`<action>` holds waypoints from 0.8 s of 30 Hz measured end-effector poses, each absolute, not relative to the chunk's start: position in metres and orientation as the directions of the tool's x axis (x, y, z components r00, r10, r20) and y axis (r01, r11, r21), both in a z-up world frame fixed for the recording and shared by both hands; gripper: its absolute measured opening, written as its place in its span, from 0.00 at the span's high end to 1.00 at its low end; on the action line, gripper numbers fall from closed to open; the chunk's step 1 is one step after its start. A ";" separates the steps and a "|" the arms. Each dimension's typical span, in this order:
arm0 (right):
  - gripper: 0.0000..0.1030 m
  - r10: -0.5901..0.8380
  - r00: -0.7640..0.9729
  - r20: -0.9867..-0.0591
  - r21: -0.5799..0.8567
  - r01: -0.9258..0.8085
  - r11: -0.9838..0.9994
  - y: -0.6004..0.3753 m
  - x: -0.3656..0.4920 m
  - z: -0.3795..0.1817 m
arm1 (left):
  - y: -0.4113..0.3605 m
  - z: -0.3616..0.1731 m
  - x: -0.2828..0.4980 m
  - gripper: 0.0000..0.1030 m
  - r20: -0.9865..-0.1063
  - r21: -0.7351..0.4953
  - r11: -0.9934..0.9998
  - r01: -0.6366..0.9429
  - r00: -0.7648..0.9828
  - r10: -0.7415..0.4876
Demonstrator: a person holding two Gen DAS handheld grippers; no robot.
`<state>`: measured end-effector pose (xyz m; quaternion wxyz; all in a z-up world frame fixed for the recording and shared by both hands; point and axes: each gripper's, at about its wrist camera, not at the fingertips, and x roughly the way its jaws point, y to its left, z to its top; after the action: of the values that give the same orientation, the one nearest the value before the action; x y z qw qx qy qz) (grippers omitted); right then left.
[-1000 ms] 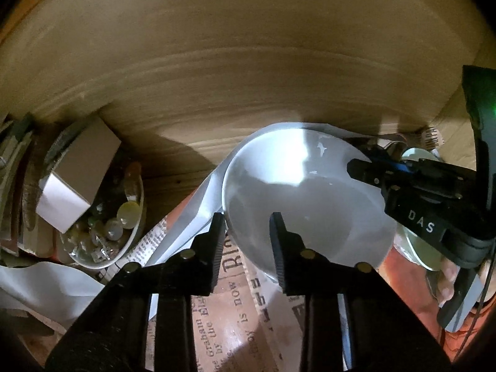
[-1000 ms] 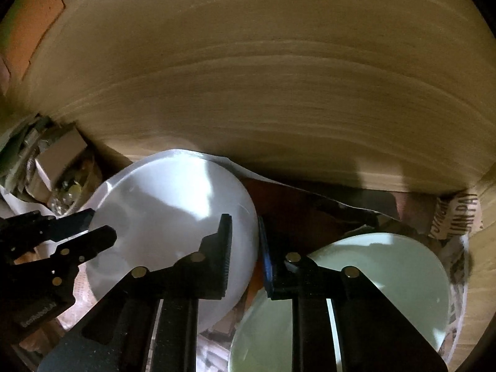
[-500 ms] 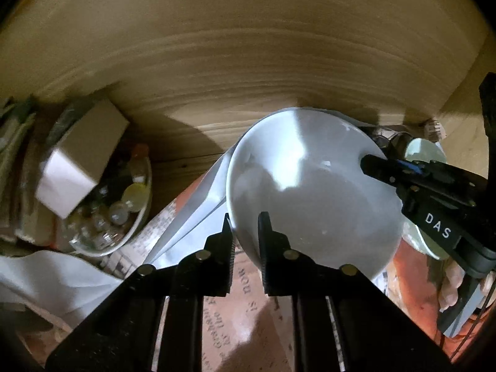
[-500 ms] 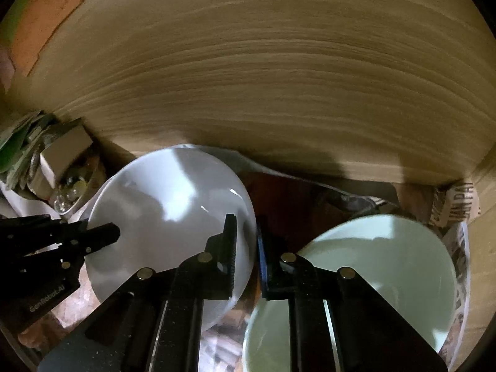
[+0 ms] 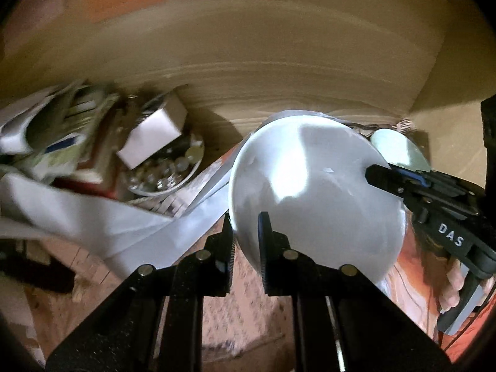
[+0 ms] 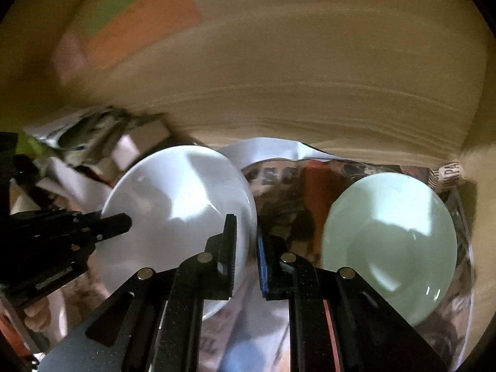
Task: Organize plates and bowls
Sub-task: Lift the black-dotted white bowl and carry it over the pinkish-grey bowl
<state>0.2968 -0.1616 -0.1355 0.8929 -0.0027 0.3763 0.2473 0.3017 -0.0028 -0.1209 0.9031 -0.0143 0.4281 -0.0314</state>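
A white bowl (image 5: 316, 192) is held by both grippers inside a wooden cabinet and is lifted off the newspaper lining. My left gripper (image 5: 246, 238) is shut on its near left rim. My right gripper (image 6: 246, 241) is shut on its right rim; the bowl also shows in the right wrist view (image 6: 179, 210). The right gripper appears in the left wrist view (image 5: 384, 176) on the bowl's far edge. A pale green bowl (image 6: 390, 238) sits on the newspaper to the right, and shows in the left wrist view (image 5: 400, 152) behind the white bowl.
A glass dish of beads (image 5: 167, 173) with a small white box (image 5: 152, 136) stands at the left among papers and packets (image 5: 62, 130). A loose white sheet (image 5: 93, 217) lies in front. The wooden back wall (image 6: 279, 93) is close behind, the side wall (image 5: 449, 93) at right.
Both grippers have pulled back and up with the white bowl. The bowl has come away from the green bowl, and more of the newspaper between them shows.
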 end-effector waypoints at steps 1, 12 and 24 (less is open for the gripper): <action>0.89 0.444 0.603 -0.663 0.176 -0.450 0.876 -0.162 0.291 -0.132 | 0.000 -0.118 0.293 0.87 -0.766 -0.058 0.997 0.044 0.639 -0.073; 0.89 0.480 0.660 -0.578 0.119 -0.514 0.850 -0.136 0.218 -0.111 | 0.030 -0.100 0.200 0.87 -0.691 -0.081 0.996 0.021 0.719 -0.072; 0.89 0.547 0.633 -0.548 0.142 -0.574 0.807 -0.109 0.155 -0.119 | 0.056 -0.103 0.124 0.87 -0.615 -0.053 0.998 -0.022 0.789 -0.015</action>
<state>0.1547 -0.1091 -0.1190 0.9033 -0.0228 0.2957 0.3101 0.1243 0.0565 -0.1034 0.9452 -0.0285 0.3251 0.0019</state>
